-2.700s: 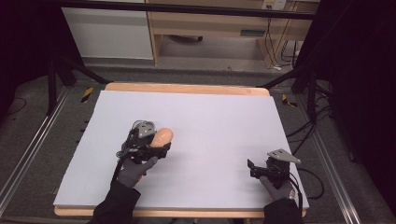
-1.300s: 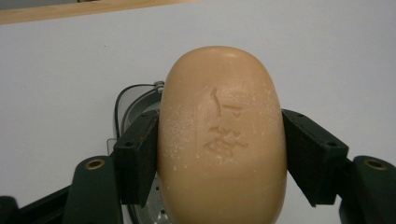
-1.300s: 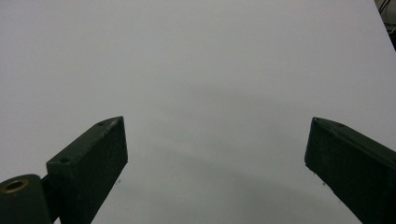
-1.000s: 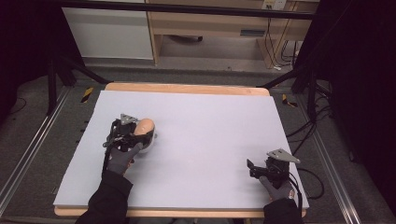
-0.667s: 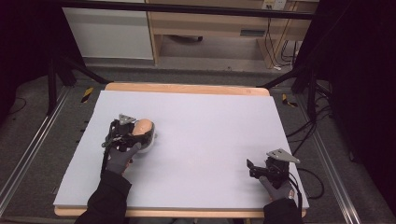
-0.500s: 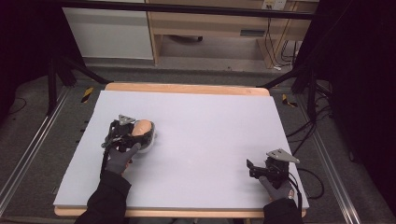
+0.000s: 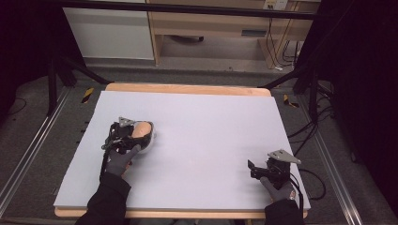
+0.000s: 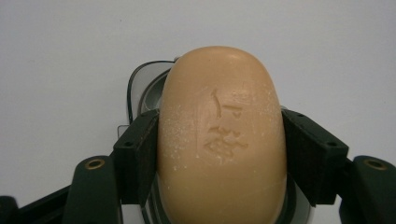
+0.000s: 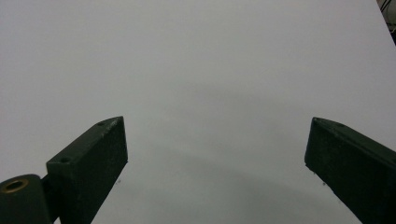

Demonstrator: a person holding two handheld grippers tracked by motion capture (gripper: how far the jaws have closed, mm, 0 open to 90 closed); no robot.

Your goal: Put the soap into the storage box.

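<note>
A tan oval soap bar (image 8: 222, 140) with a stamped mark sits between the black jaws of my left gripper (image 7: 137, 136), which is shut on its long sides. Under the soap lies a clear, dark-rimmed soap dish (image 8: 140, 81); whether the soap rests in it or hangs just above it I cannot tell. In the high view the soap bar (image 7: 141, 129) and dish (image 7: 150, 140) are at the left middle of the white table sheet (image 7: 211, 126). My right gripper (image 7: 251, 169) rests near the front right corner, open, its pads (image 9: 100, 149) wide apart over bare sheet.
The white sheet covers a wooden board (image 7: 187, 89) whose edge shows at the back and front. Cables (image 7: 309, 176) trail off the right side. Black stand legs (image 7: 70, 70) and a cabinet (image 7: 112, 33) are on the floor behind.
Since the oldest frame my left gripper has carried the soap to the left, to above the dish. Over the last second it has barely shifted. The right gripper has stayed put.
</note>
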